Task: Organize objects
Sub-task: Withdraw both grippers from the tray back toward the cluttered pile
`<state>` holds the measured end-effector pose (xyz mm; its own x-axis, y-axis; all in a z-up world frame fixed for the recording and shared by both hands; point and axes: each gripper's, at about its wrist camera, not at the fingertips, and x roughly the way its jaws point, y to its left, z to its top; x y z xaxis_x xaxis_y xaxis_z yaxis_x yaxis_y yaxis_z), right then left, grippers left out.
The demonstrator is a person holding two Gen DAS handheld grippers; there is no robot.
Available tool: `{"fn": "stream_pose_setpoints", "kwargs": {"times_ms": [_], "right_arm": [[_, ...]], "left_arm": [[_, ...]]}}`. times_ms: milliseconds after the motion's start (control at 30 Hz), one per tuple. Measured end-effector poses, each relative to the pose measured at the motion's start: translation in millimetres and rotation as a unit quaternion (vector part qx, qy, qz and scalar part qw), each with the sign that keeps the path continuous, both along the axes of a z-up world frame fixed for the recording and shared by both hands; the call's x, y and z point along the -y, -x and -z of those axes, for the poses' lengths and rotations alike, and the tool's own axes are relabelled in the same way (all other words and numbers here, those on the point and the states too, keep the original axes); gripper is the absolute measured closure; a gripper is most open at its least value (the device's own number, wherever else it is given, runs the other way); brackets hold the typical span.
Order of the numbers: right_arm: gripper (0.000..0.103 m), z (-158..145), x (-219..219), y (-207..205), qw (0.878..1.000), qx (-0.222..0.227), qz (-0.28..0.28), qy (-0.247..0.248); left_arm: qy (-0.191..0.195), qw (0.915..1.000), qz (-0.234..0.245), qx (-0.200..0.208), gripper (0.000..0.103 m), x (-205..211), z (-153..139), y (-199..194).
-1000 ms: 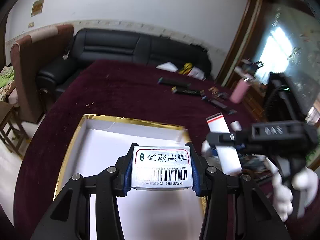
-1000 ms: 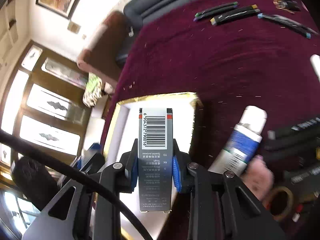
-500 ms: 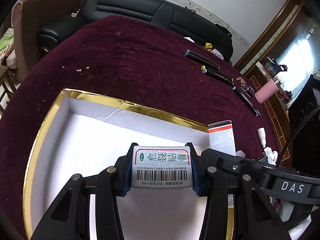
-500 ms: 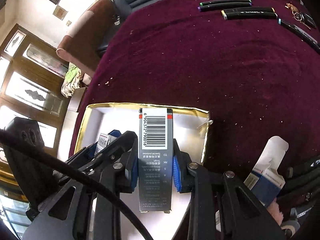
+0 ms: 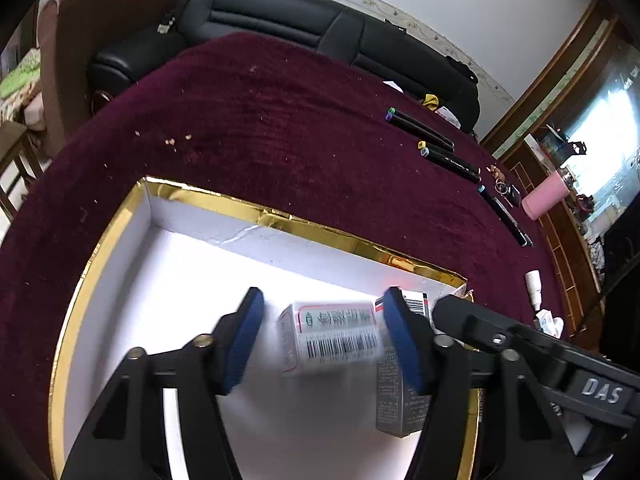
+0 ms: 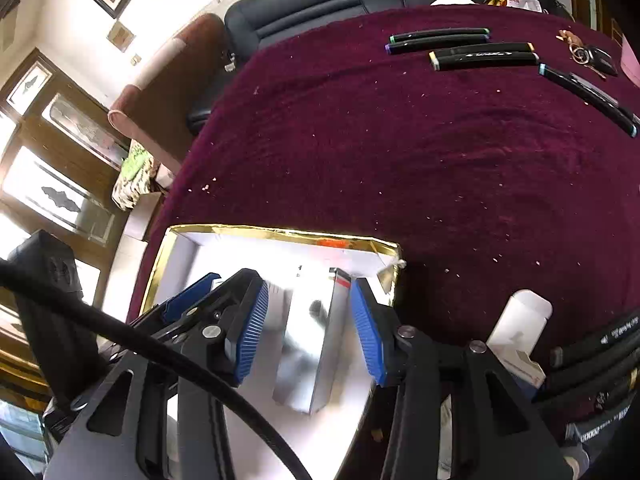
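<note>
Both boxes, clamped half a second ago, are now released: the left gripper (image 5: 320, 332) gapes wide around the white medicine box (image 5: 332, 338), the right gripper (image 6: 306, 320) around the grey carton (image 6: 310, 344). Both lie near the gold-rimmed tray's (image 5: 320, 228) right wall, its left half open.

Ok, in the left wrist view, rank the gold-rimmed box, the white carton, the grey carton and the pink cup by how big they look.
1. Gold-rimmed box, by far.
2. White carton.
3. Grey carton, partly hidden, so unsure against the white one.
4. Pink cup, though it is farthest away.
</note>
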<state>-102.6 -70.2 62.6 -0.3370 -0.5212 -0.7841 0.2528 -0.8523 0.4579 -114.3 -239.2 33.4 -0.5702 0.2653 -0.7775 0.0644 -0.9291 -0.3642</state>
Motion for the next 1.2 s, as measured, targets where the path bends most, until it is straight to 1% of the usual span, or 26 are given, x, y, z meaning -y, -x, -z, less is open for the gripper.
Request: {"fn": "stream_pose_setpoints", "kwargs": {"times_ms": [100, 200, 233, 267, 300, 333, 433, 500, 567, 733, 867, 1100, 1200], "right_arm": [[0.061, -6.9, -13.3, -9.4, 1.0, -0.009, 0.01, 0.014], [0.06, -17.6, -31.1, -23.3, 0.999, -0.021, 0.022, 0.032], [0.059, -21.1, -37.2, -28.3, 0.999, -0.025, 0.025, 0.038], [0.057, -25.3, -45.5, -35.2, 0.998, -0.031, 0.029, 0.044], [0.052, -28.5, -52.4, -41.2, 0.998, -0.035, 0.032, 0.048], [0.05, -30.3, -56.7, -44.6, 0.997, -0.038, 0.034, 0.05], [0.049, -34.3, -78.9, -61.0, 0.996, -0.041, 0.044, 0.062], [0.048, -34.4, -91.0, -69.7, 0.995, -0.039, 0.053, 0.069], [0.048, -33.4, -105.4, -79.6, 0.994, -0.036, 0.063, 0.076], [0.048, -25.7, -143.5, -107.9, 0.991, -0.03, 0.089, 0.098], [0.048, -16.1, -173.3, -129.3, 0.987, -0.028, 0.109, 0.112], [0.044, 10.6, -229.2, -158.1, 0.979, -0.017, 0.155, 0.134], [0.044, 19.7, -251.7, -163.8, 0.975, -0.016, 0.174, 0.14]], "left_arm": [[0.019, 0.9997, -0.006, -0.017, 0.039, -2.8, -9.6, -7.1], [0.046, 0.9985, -0.003, -0.03, 0.039, -10.0, -21.9, -17.6], [0.07, 0.9968, 0.004, -0.037, 0.039, -17.0, -29.3, -25.2], [0.086, 0.9953, 0.009, -0.044, 0.039, -22.3, -34.8, -32.0], [0.101, 0.9933, 0.015, -0.054, 0.039, -29.5, -41.4, -41.9], [0.111, 0.9917, 0.021, -0.061, 0.039, -35.8, -46.7, -51.5], [0.135, 0.9865, 0.037, -0.086, 0.039, -58.2, -61.8, -80.6], [0.139, 0.9839, 0.044, -0.103, 0.039, -73.5, -69.7, -99.9], [0.138, 0.9828, 0.051, -0.112, 0.039, -85.2, -75.3, -115.5], [0.128, 0.9819, 0.071, -0.119, 0.039, -114.4, -81.8, -147.7], [0.131, 0.9806, 0.082, -0.12, 0.039, -137.2, -81.9, -166.3], [0.146, 0.9796, 0.099, -0.097, 0.039, -163.0, -60.2, -171.5], [0.14, 0.9807, 0.109, -0.082, 0.039, -170.1, -48.6, -171.9]]}}
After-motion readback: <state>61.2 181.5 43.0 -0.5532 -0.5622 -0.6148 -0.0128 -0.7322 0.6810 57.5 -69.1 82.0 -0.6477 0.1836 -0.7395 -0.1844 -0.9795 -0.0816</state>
